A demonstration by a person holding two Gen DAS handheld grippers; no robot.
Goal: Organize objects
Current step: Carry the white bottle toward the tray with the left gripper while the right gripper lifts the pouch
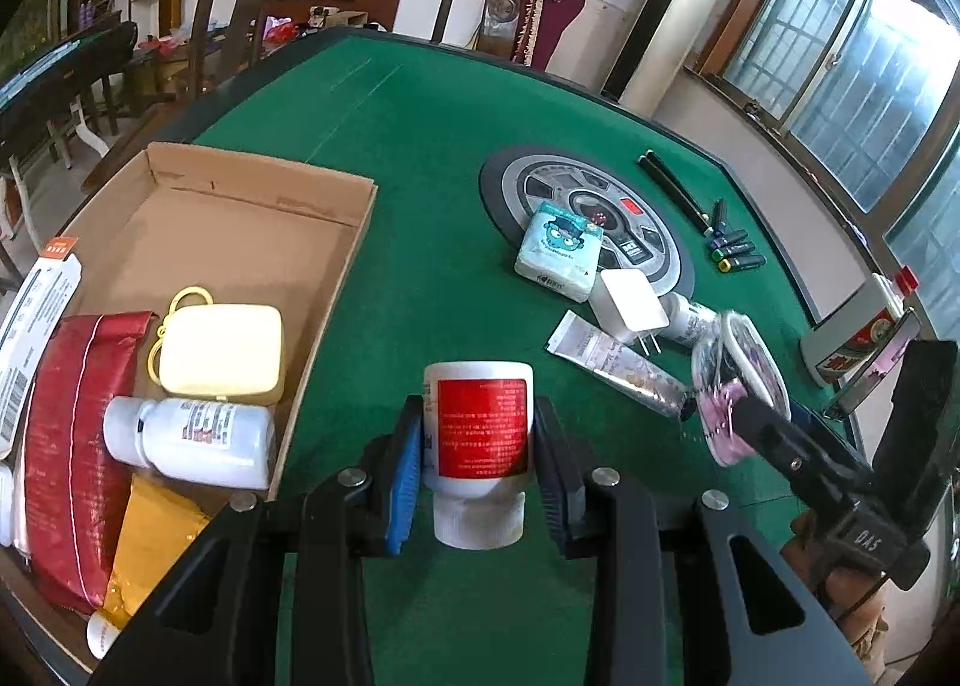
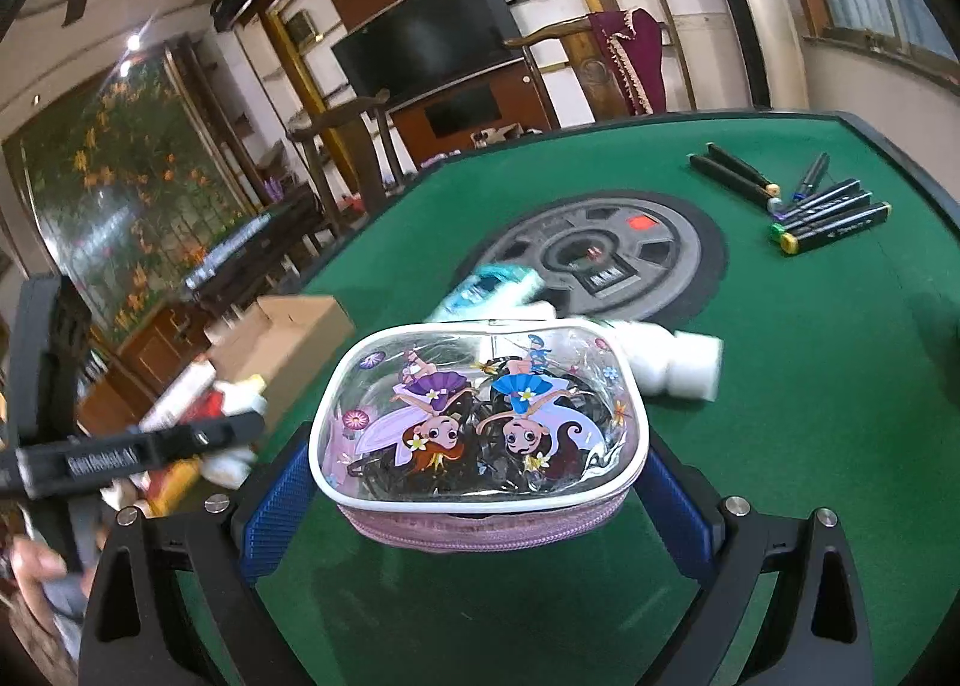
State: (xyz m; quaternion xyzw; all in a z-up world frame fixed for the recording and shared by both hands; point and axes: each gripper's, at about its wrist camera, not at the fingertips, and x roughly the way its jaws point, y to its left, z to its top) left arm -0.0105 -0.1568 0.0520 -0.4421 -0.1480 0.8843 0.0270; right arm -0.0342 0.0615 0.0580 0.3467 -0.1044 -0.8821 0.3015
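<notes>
The bench (image 1: 420,158) carries matt green felt with a short nap. The box (image 1: 252,206) is plain brown corrugated cardboard. The bottle (image 1: 480,422) is smooth white plastic with a glossy red label. The pouch (image 2: 480,416) has a glossy clear vinyl face and a pink zipper band. The left gripper (image 1: 477,446) pads are ribbed blue rubber; frames are matt black plastic.

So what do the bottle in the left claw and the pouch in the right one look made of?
Bottle: apparently opaque white plastic, smooth, with a glossy red label and ribbed cap. Pouch: seemingly clear, shiny vinyl that wrinkles and glares, with pink zip trim.
</notes>
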